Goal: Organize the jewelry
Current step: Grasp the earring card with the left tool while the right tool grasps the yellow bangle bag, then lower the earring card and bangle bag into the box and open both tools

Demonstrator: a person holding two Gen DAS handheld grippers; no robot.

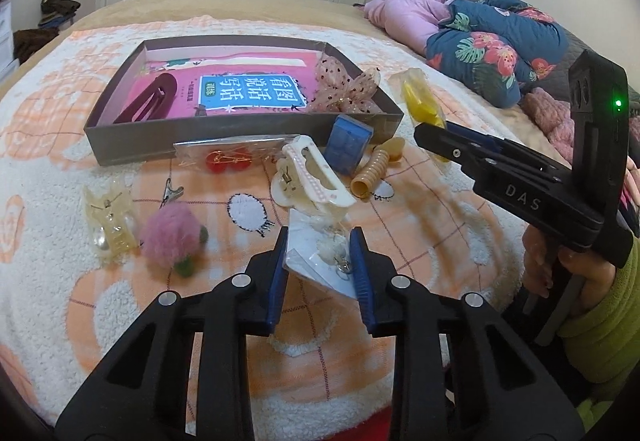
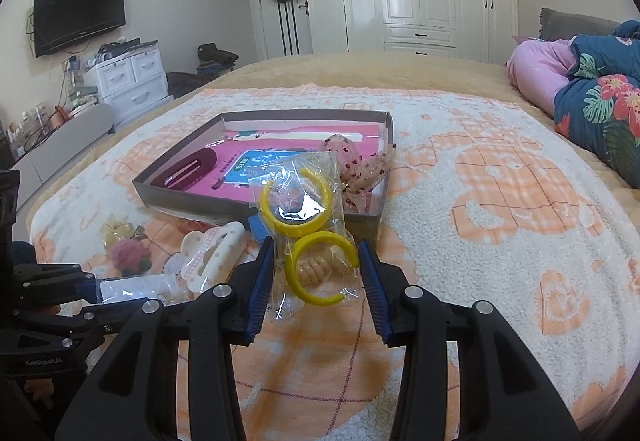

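Observation:
My left gripper [image 1: 320, 239] is low over the blanket, its blue pads pressed on both sides of a clear packet of white earrings [image 1: 308, 255]. In the right wrist view that gripper [image 2: 94, 289] comes in from the left with the same packet [image 2: 136, 287]. My right gripper [image 2: 318, 269] is shut on a clear bag of yellow hoop earrings [image 2: 298, 209], held up in front of the grey box [image 2: 192, 203]. From the left wrist view it [image 1: 430, 133] reaches in from the right with the yellow bag [image 1: 420, 103]. The grey box [image 1: 240, 147] holds a pink book, a maroon hair clip [image 1: 150, 101] and a dotted bow [image 1: 344, 89].
Loose pieces lie on the blanket before the box: a white hair claw [image 1: 312, 177], a blue box [image 1: 348, 145], a tan spiral tie [image 1: 372, 173], a red earring packet [image 1: 228, 157], a pink pompom [image 1: 172, 237] and a yellowish clip [image 1: 112, 221]. Folded bedding [image 1: 480, 41] lies far right.

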